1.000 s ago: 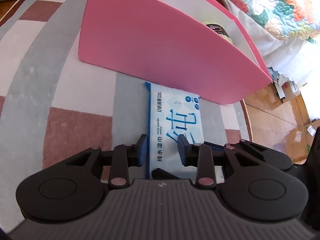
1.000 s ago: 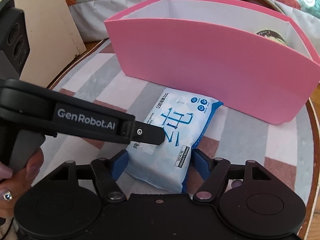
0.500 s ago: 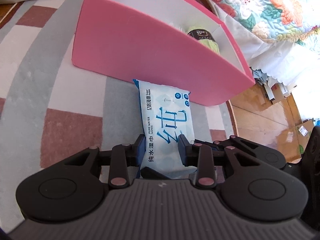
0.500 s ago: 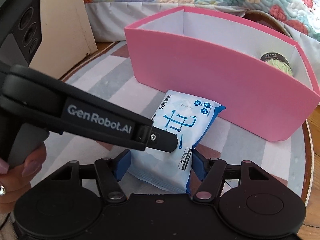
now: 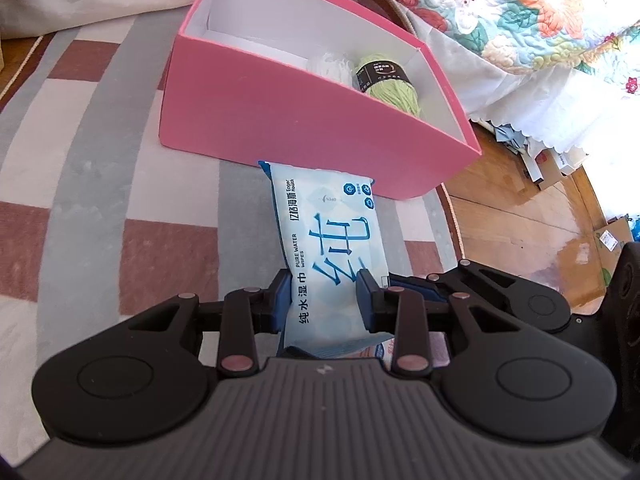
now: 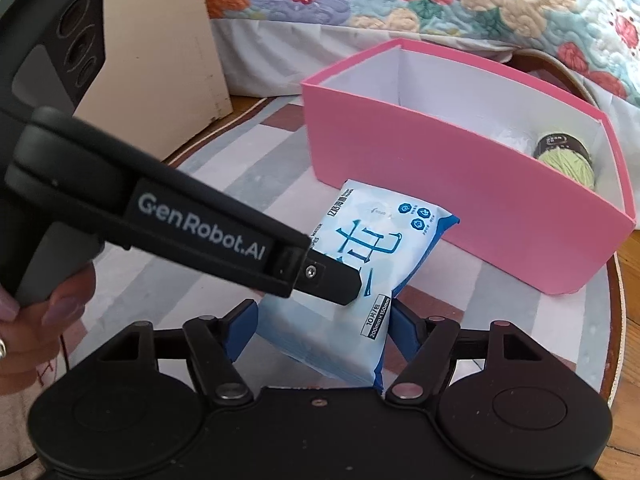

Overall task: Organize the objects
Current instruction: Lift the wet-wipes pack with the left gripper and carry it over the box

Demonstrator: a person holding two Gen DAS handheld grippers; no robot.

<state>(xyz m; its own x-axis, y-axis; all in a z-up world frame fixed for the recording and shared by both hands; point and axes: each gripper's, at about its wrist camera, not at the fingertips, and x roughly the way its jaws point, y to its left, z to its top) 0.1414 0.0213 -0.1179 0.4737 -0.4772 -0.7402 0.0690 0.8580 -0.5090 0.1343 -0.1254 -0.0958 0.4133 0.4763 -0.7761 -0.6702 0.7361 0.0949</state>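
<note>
Where both tongs meet: wipes pack point(image 5: 326, 248) between their pads

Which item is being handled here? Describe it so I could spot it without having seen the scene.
Find the open pink box on the striped rug. Just in front of its near wall is a flat white-and-blue pack of wet wipes, printed PURE WATER WIPES with a large blue character. Unlike the green yarn ball, it is outside the box.
</note>
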